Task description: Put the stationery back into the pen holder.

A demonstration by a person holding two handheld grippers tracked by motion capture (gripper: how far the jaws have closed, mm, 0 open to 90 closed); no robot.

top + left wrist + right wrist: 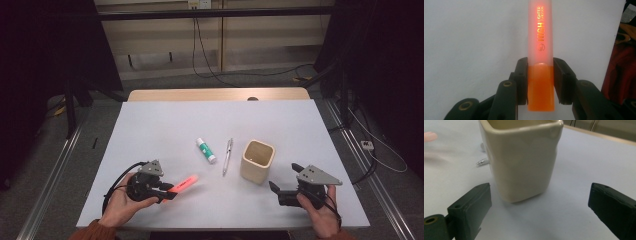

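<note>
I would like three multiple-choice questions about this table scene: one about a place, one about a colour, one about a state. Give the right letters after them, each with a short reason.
1. Where does the silver pen lie?
A. Between the glue stick and the cream cup
B. Inside the cup
C. To the right of the cup

2. What colour is the highlighter?
A. Blue
B. Orange
C. Green

3. How is the right gripper?
A. Shut on the cup
B. Shut on the pen
C. Open, with nothing held

Answers:
1. A: in the high view the pen lies on the table with the glue stick on its left and the cup on its right.
2. B: its body glows orange between the pads of the left gripper.
3. C: in the right gripper view its jaws stand wide apart, short of the cup.
</note>
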